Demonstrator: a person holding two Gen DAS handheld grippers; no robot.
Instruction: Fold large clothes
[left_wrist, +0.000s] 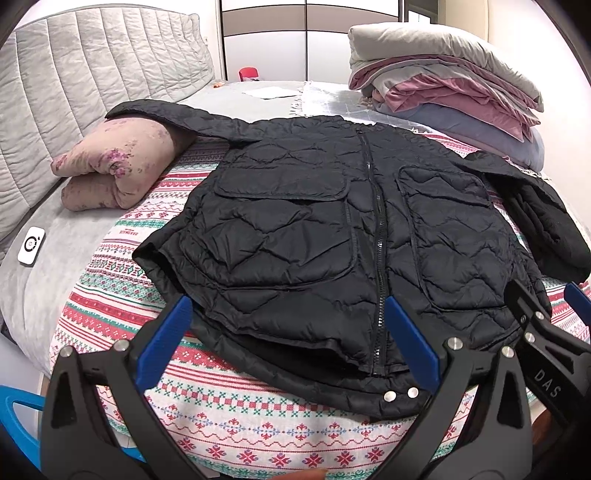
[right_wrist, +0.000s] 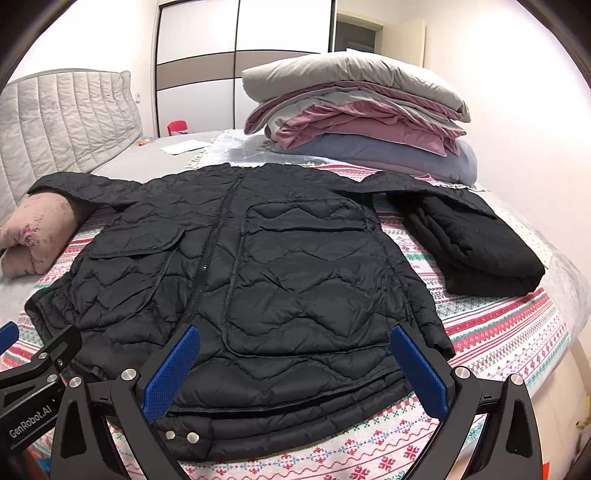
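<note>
A black quilted jacket (left_wrist: 295, 221) (right_wrist: 295, 266) lies front up on the patterned blanket (left_wrist: 122, 306), zipped, with its hem towards me. One sleeve (left_wrist: 155, 110) drapes over a pink pillow; the other (right_wrist: 424, 188) reaches onto a folded black garment (right_wrist: 476, 251). My left gripper (left_wrist: 288, 301) hovers open over the hem near the zipper, nothing between its blue pads (left_wrist: 166, 339). My right gripper (right_wrist: 295, 330) hangs open over the hem's right half, also holding nothing. Each gripper shows at the edge of the other's view (left_wrist: 545, 291) (right_wrist: 38, 334).
A pink floral pillow (left_wrist: 118, 166) lies at the left by the quilted headboard (left_wrist: 92, 74). Folded bedding (left_wrist: 443, 81) is stacked at the back right. A white remote (left_wrist: 31, 245) rests on the grey sheet. A blue plastic object (left_wrist: 14, 417) sits off the bed's near left edge.
</note>
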